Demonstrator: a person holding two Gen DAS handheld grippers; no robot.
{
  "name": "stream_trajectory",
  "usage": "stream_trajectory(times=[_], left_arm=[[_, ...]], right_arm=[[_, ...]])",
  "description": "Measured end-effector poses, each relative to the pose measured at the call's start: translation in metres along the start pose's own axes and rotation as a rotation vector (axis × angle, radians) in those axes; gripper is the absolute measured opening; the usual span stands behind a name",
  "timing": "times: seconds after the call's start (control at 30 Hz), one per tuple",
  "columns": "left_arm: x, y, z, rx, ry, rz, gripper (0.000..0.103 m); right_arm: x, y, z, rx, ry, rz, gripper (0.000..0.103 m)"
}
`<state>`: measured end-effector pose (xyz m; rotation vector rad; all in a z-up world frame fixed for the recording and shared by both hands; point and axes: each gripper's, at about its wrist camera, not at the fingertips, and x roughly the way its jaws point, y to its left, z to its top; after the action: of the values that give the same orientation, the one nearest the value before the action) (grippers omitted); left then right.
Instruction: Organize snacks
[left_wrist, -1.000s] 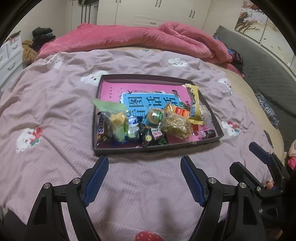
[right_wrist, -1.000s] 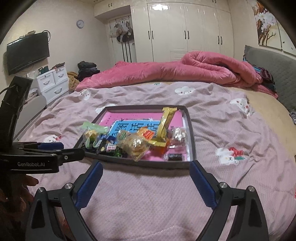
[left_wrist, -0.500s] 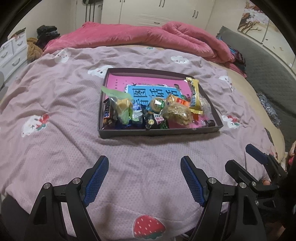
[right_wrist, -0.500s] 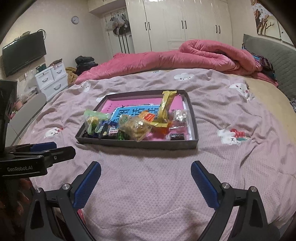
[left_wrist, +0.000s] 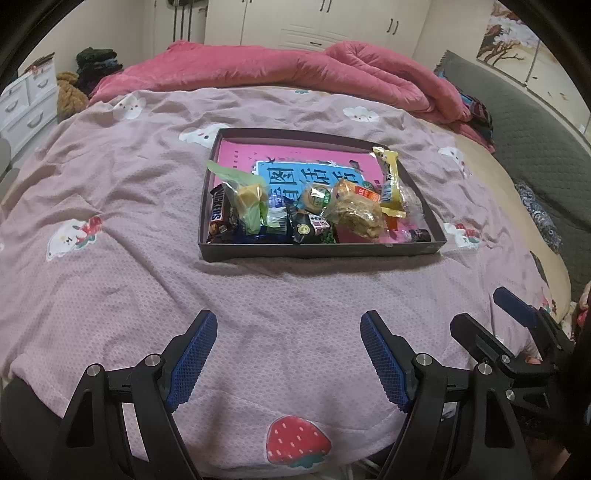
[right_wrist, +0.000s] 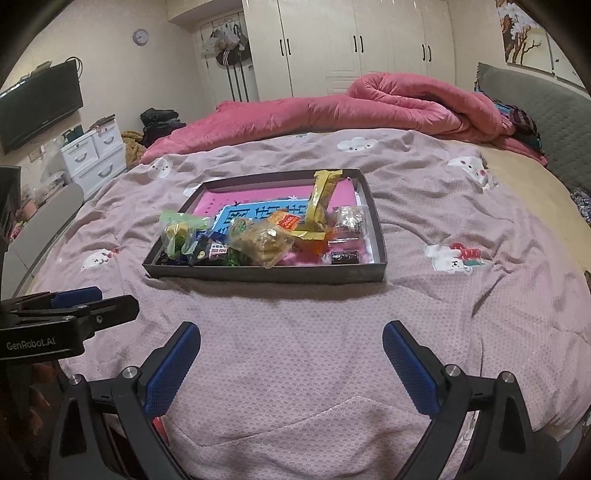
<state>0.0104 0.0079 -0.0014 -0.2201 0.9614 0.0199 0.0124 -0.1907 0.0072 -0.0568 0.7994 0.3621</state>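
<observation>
A shallow dark tray lies on the mauve bed cover, lined with a pink and blue printed sheet. Several wrapped snacks are heaped at its near side: a green-wrapped cake, a Snickers bar, a clear bag of brown pastry and a tall yellow packet. My left gripper hovers open over bare cover, well short of the tray, with nothing between its fingers. My right gripper is also short of the tray, open wide and empty.
A rolled pink duvet lies along the far side of the bed. A grey headboard runs down the right. White drawers and a wall television stand at the left. The bed's near edge is just under both grippers.
Both grippers have drawn back from the tray, which now sits farther off and higher in each view. The right gripper's fingers have spread a little wider. The snacks have not moved.
</observation>
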Motion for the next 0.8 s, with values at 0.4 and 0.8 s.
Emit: stream_trajectory(times=[0.4, 0.8], left_arm=[[0.0004, 0.0011, 0.0009, -0.009, -0.001, 0.010, 0.081], [0.0002, 0.0012, 0.0005, -0.009, -0.001, 0.016, 0.081]], right_arm=[[0.0021, -0.0005, 0.0000, 0.001, 0.006, -0.001, 0.100], [0.0017, -0.0037, -0.0002, 0.007, 0.007, -0.004, 0.100]])
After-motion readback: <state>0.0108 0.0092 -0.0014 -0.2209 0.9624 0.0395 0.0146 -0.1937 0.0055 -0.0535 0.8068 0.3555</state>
